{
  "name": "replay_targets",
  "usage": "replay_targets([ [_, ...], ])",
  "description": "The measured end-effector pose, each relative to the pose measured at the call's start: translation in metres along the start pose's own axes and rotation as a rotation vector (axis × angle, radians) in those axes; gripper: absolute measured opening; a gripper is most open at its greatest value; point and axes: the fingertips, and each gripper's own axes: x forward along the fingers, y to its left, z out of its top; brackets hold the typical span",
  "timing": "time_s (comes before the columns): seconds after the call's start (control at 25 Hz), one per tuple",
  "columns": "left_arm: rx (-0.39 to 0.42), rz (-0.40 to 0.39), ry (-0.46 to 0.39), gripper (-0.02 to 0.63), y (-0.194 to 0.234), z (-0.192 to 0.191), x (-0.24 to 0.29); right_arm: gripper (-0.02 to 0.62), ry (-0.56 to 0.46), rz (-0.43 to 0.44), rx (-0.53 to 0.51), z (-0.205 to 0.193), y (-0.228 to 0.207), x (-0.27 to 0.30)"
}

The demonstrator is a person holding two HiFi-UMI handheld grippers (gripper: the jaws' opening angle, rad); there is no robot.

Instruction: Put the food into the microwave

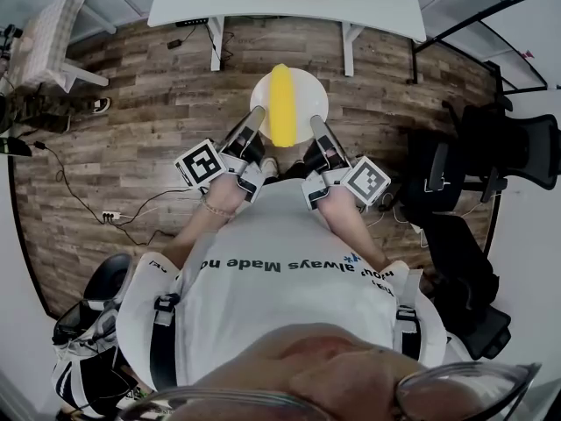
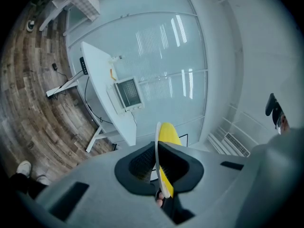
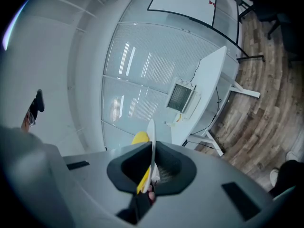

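The food (image 1: 281, 103) lies on the plate (image 1: 313, 97) between left gripper (image 1: 255, 116) and right gripper (image 1: 316, 123), table (image 1: 351, 3) beyond.

White desk (image 1: 289, 7) on wood-plank floor (image 1: 140, 121), black office chairs (image 1: 491, 156) at the floor's right edge, power strip (image 1: 110, 217) near its left edge

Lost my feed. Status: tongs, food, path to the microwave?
Left tongs, right tongs both shut on plate rim. Yellow food on plate. Microwave on table ahead, only floor between.
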Motion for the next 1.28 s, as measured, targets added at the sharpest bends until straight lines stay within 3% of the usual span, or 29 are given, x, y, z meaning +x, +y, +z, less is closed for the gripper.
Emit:
replay_targets([
  [0.12, -0.033, -0.005, -0.002, 0.018, 0.001, 0.003, 0.001, 0.023, 0.007, -0.01, 0.007, -0.002, -0.001, 0.004],
  [0.4, 0.029, 0.031, 0.016, 0.018, 0.014, 0.006, 0.002, 0.023, 0.008, -0.011, 0.011, -0.001, -0.009, 0.009],
  [0.52, -0.02, 0.014, 0.006, 0.018, 0.013, 0.017, 0.02, 0.023, 0.01, -0.014, 0.024, 0.01, -0.013, 0.025],
  [0.72, -0.017, 0.013, 0.006, 0.018, 0.016, 0.033, 0.043, 0.023, 0.01, -0.004, 0.024, 0.027, -0.017, 0.047],
  [1.0, 0.045, 0.045, 0.019, 0.018, 0.025, 0.051, 0.091, 0.023, 0.009, 0.003, 0.032, 0.069, -0.031, 0.077],
  [1.28, 0.002, 0.031, 0.0, 0.018, 0.022, 0.072, 0.149, 0.023, 0.014, 0.028, 0.024, 0.119, -0.039, 0.114],
])
